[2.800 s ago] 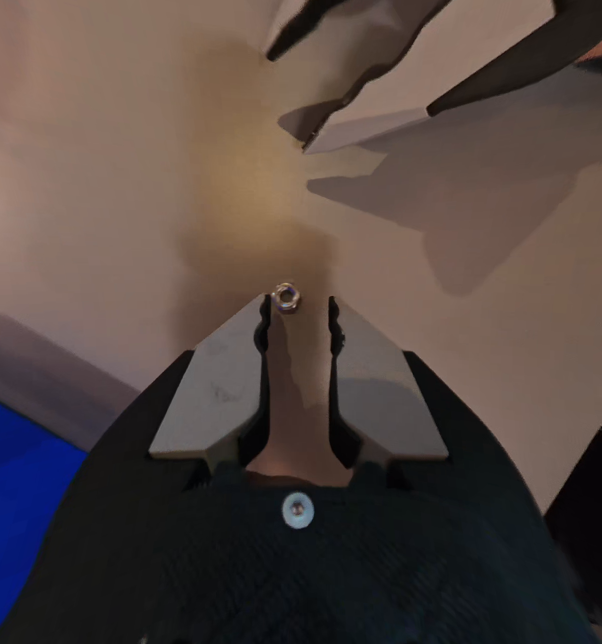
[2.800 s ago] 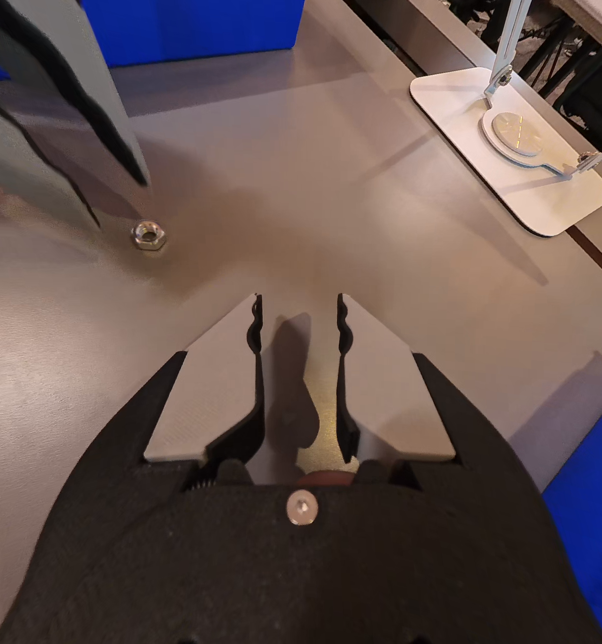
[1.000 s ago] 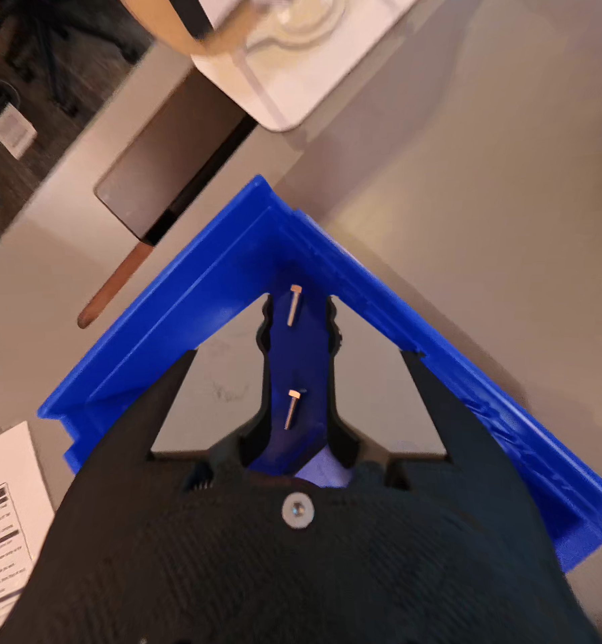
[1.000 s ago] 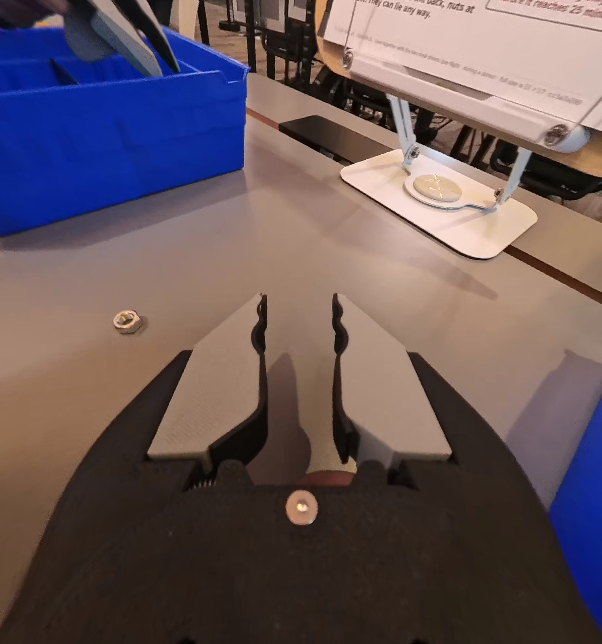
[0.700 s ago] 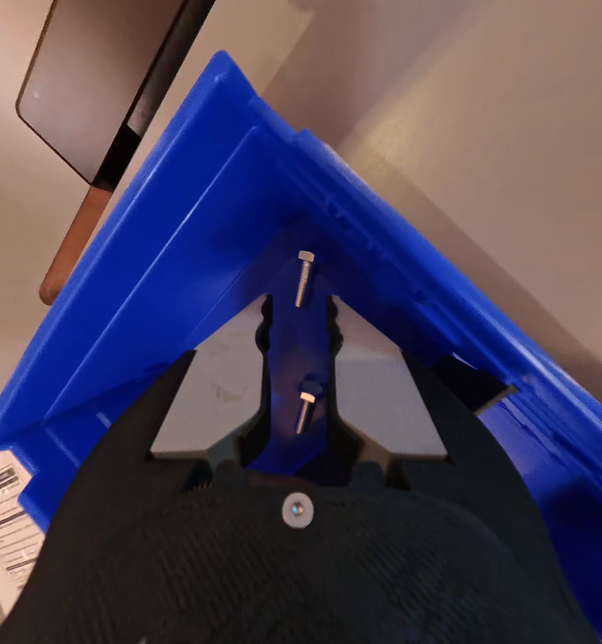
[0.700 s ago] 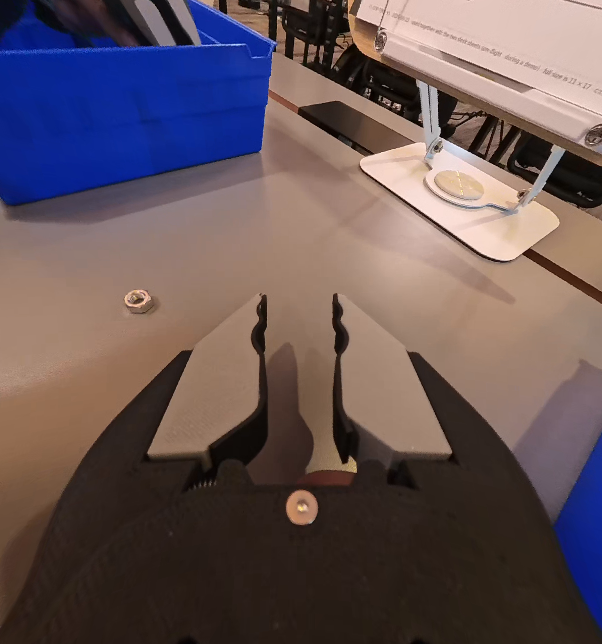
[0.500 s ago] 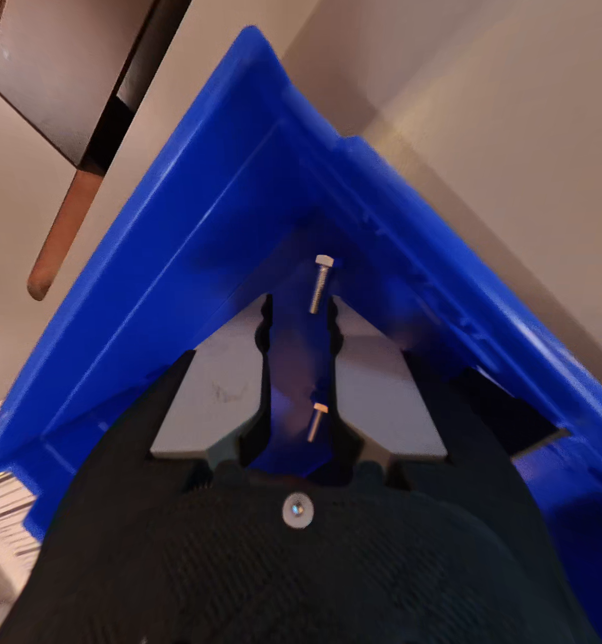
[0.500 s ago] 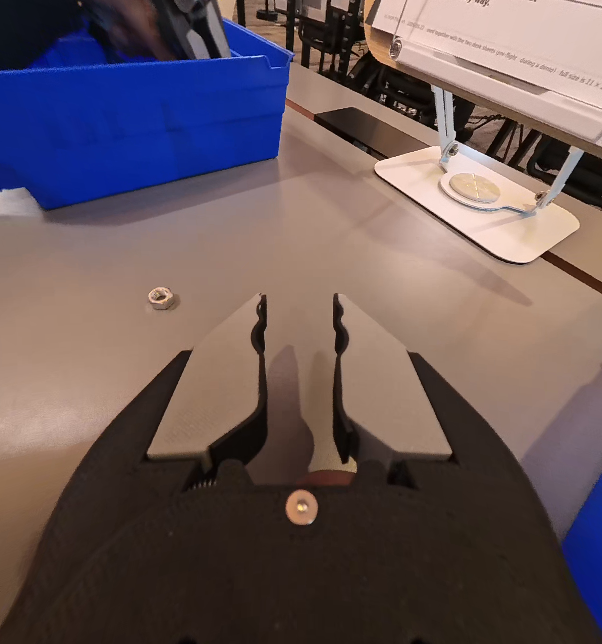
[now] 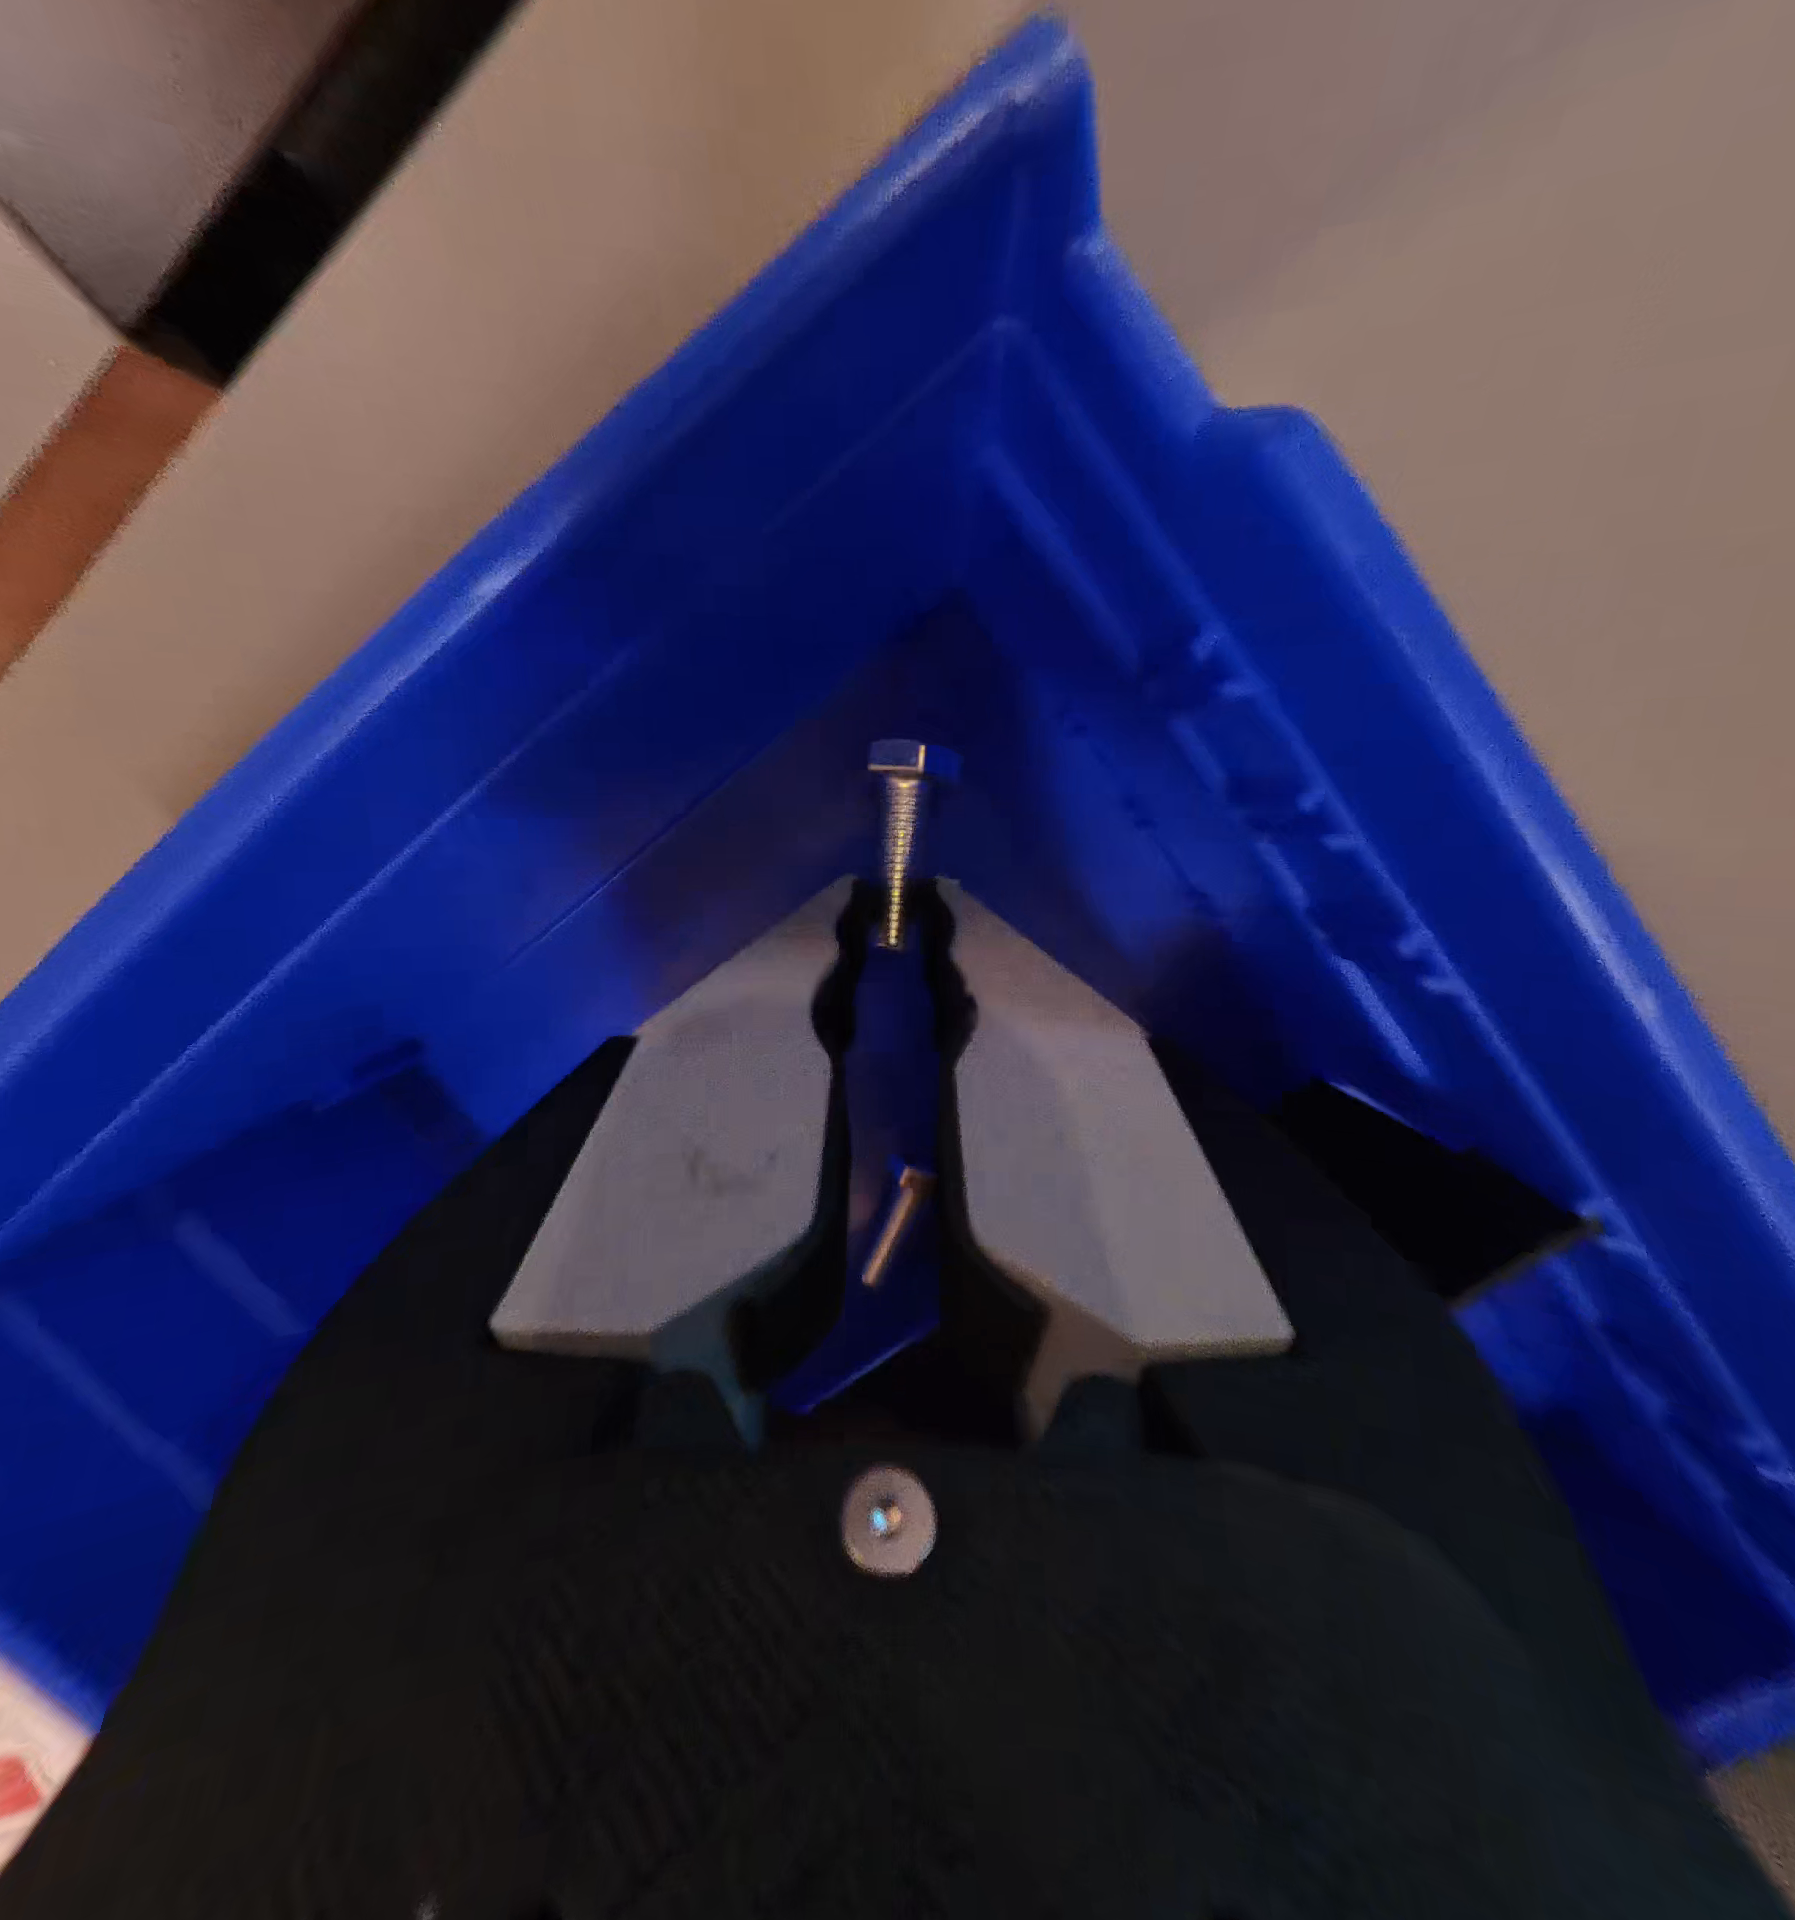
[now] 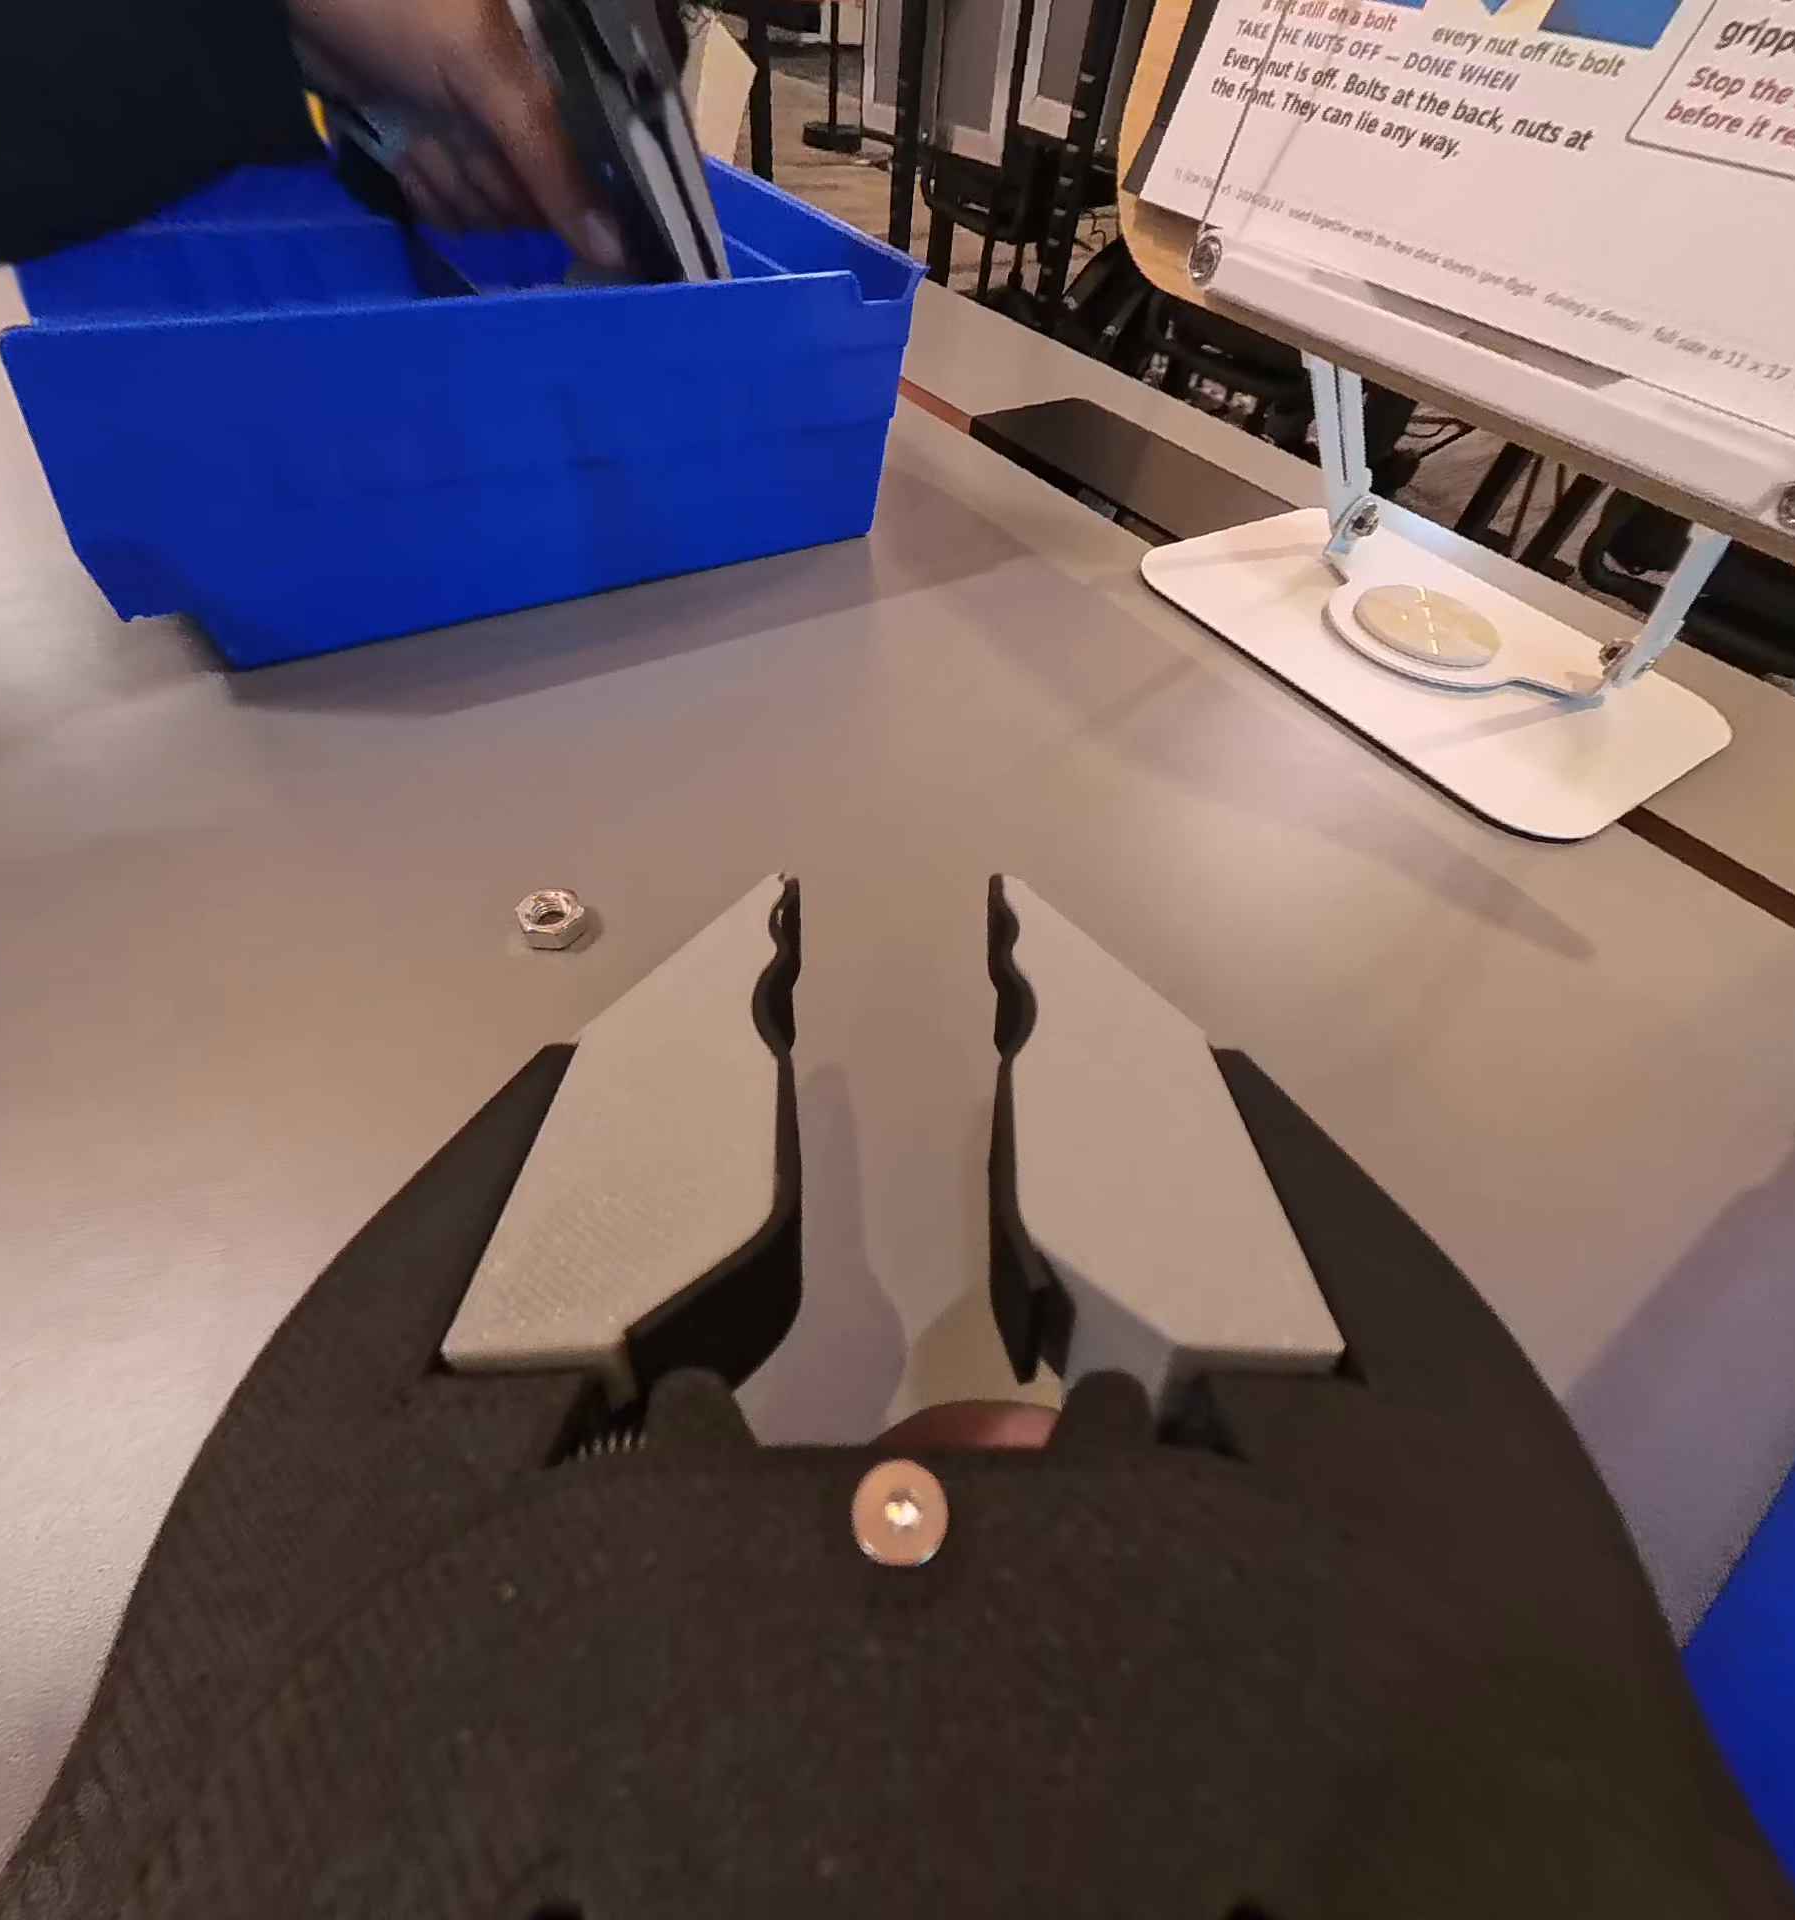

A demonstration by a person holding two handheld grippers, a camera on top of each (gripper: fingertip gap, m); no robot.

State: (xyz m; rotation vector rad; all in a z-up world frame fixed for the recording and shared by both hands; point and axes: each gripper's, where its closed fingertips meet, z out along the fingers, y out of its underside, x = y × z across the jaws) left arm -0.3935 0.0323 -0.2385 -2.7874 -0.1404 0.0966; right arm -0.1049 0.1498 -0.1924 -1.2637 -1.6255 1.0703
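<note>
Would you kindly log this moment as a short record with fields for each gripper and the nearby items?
left gripper: inside the blue bin, fingertips closing around a bolt's threaded end
second bolt: on the bin floor
right gripper: open, empty, over the grey table
nut: on the table, left of the right gripper

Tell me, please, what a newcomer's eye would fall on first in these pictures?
Probably the bright blue bin, with the left claw reaching into its corner, tips closed around the threaded end of a small bolt; a second bolt lies on the bin floor. Next, the lone hex nut on the grey table, just left of the open, empty right claw.
</note>
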